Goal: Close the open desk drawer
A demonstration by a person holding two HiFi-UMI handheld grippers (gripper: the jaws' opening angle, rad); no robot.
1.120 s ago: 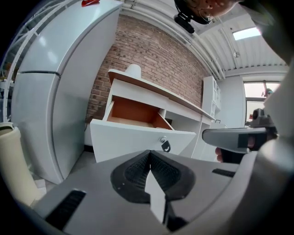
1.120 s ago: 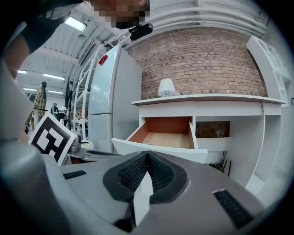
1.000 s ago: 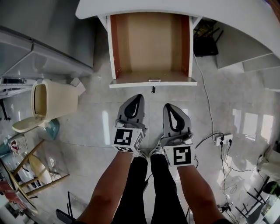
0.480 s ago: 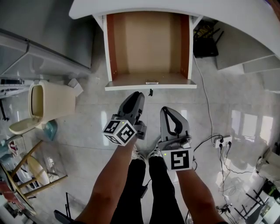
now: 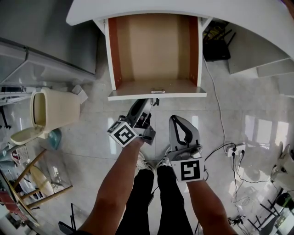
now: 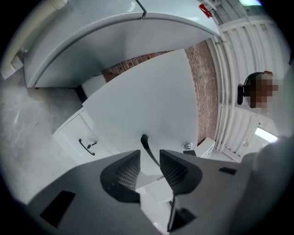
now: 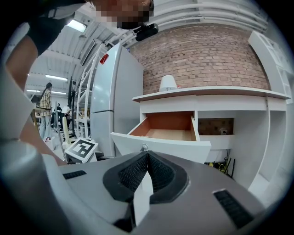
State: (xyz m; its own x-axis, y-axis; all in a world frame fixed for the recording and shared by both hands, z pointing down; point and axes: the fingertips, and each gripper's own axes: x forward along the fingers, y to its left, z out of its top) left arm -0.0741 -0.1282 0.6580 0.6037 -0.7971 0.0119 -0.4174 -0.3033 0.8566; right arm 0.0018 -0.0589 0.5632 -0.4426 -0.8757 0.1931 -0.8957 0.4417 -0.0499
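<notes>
Left gripper (image 6: 149,157) is rolled sideways, its jaws opening with the handle (image 6: 146,146) untouched between them. Right gripper (image 7: 147,156) is level, jaws clenched on nothing. The open drawer (image 5: 138,95) shows bare wood.

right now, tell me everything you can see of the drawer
The drawer stands pulled far out from under the white desk. It has a white front and outer sides, reddish-brown inner walls and a paler wood-look bottom, with nothing inside. A small metal lock sits mid-front, and a dark handle juts from the front. The left gripper is opening its jaws with that handle between them, pads not pressing it.
</notes>
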